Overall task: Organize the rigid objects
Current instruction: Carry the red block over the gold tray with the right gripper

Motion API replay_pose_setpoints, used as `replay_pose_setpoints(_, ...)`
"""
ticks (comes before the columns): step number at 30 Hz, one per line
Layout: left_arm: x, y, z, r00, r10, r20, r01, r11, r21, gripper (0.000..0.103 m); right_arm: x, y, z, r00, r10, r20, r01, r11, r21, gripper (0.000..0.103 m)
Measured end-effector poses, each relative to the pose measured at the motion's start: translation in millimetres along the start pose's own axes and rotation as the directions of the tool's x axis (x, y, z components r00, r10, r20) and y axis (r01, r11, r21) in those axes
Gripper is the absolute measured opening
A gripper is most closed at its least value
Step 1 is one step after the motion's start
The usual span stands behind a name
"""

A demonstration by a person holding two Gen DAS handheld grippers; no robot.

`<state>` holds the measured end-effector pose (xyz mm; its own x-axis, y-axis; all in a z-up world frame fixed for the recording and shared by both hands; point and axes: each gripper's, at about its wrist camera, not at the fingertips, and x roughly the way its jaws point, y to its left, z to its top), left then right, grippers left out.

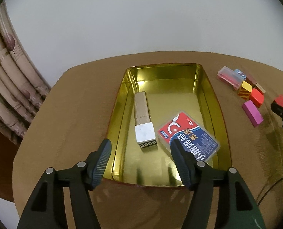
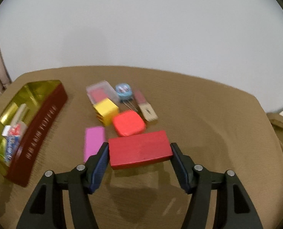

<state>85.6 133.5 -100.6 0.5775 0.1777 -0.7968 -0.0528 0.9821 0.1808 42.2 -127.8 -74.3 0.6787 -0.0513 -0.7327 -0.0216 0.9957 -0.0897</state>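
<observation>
Brown cloth covers the table [image 1: 70, 118], which stands before a plain pale wall, with patterned curtains [image 1: 9, 80] hanging off its left edge. Left of the table's middle sits a gold-lined tin [image 1: 208, 87] with dark red outer walls. Along the tin's left wall lies a ribbed beige stick [image 1: 141, 106], and against its near end rests a white block [image 1: 145, 135] with a black zigzag face. Beside that block, toward the tin's right wall, a clear-cased red-and-blue card pack [image 1: 189, 133] lies flat and askew. The left gripper [image 1: 139, 148] hovers over the tin's near edge, its jaws apart and nothing between them, the right finger overlapping the card pack's near corner in the left wrist view. Toward the table's right edge lies a loose cluster: a clear plastic case [image 2: 101, 93] with red inside, a yellow cube [image 2: 106, 110], a small blue round item [image 2: 123, 90], a tan-and-maroon stick [image 2: 145, 106], a rounded red-orange box [image 2: 129, 125] and a pink bar [image 2: 93, 143] nearest the tin. Just in front of this cluster, the right gripper [image 2: 139, 150] is clamped on the ends of a red rectangular block [image 2: 139, 148], held crosswise; its shadow falls on the cloth below.
</observation>
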Motion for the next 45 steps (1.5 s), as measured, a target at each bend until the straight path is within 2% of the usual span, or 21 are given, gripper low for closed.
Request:
replay_pose_setpoints(10, -16, 16, -1, 1.0, -0.01, 0.021, 0.011, 0.999, -0.051, 0.064, -9, 76, 25, 0.994, 0.109, 0.01, -0.107, 0.987, -0.118, 0.064)
replay_pose_setpoints(17, -22, 38, 5, 0.998, 0.031, 0.054, -0.026, 0.996, -0.087, 0.069, -13, 119, 37, 0.987, 0.161, 0.009, -0.157, 0.972, -0.175, 0.064)
replay_pose_setpoints(23, -17, 60, 9, 0.998, 0.051, 0.044, -0.045, 0.99, -0.135, 0.069, -14, 152, 39, 0.982, 0.189, 0.001, -0.185, 0.96, -0.209, 0.064)
replay_pose_setpoints(25, -15, 67, 9, 0.999, 0.038, 0.034, -0.032, 0.987, -0.16, 0.069, -11, 164, 40, 0.98, 0.198, -0.003, -0.194, 0.956, -0.222, 0.064)
replay_pose_setpoints(33, -11, 83, 12, 0.998, 0.058, 0.027, -0.051, 0.977, -0.206, 0.07, 14, 199, 50, 0.979, 0.198, -0.052, -0.204, 0.948, -0.243, 0.064)
replay_pose_setpoints(45, -3, 74, 10, 0.998, 0.06, 0.014, -0.056, 0.983, -0.175, 0.07, 57, 215, 54, 0.974, 0.159, -0.162, -0.197, 0.947, -0.255, 0.065)
